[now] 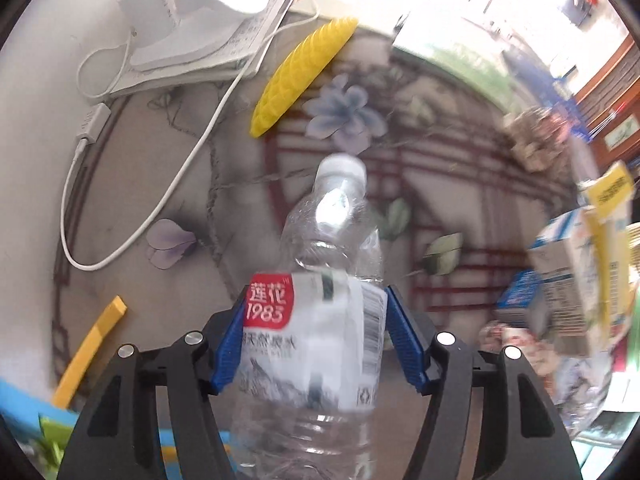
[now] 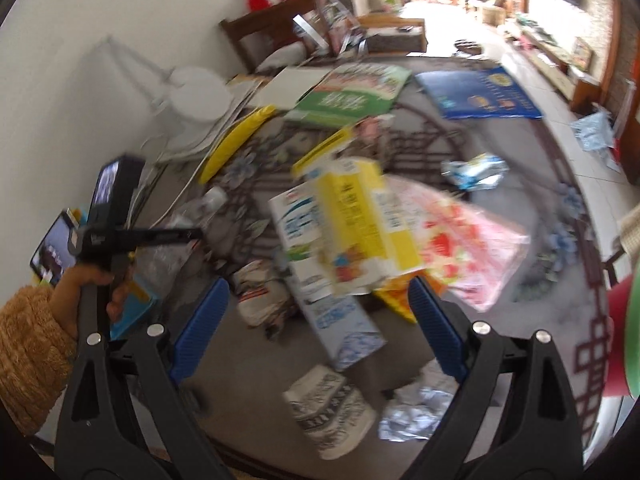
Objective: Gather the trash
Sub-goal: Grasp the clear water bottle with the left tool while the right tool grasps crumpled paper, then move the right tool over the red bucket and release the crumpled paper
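A crumpled clear plastic water bottle [image 1: 320, 320] with a white cap and a red-and-white label stands between the blue pads of my left gripper [image 1: 316, 291], which press on its label from both sides. In the right wrist view the same gripper [image 2: 192, 234] shows at the left, held by a hand in an orange sleeve [image 2: 28, 344]. My right gripper [image 2: 316, 286] hovers open over a heap of trash, with nothing between its fingers. Just beyond its fingertips lie a yellow carton [image 2: 360, 220] and a blue-and-white milk carton [image 2: 336, 316].
The floral tablecloth [image 1: 400, 152] carries a yellow mesh piece [image 1: 304, 72], a white lamp base [image 1: 192, 12] on papers, and a white cable [image 1: 160, 208]. Around the heap lie a pink bag [image 2: 472, 248], crumpled foil [image 2: 416, 412], a patterned wrapper [image 2: 328, 412], a green box [image 2: 352, 96] and a blue folder [image 2: 480, 92].
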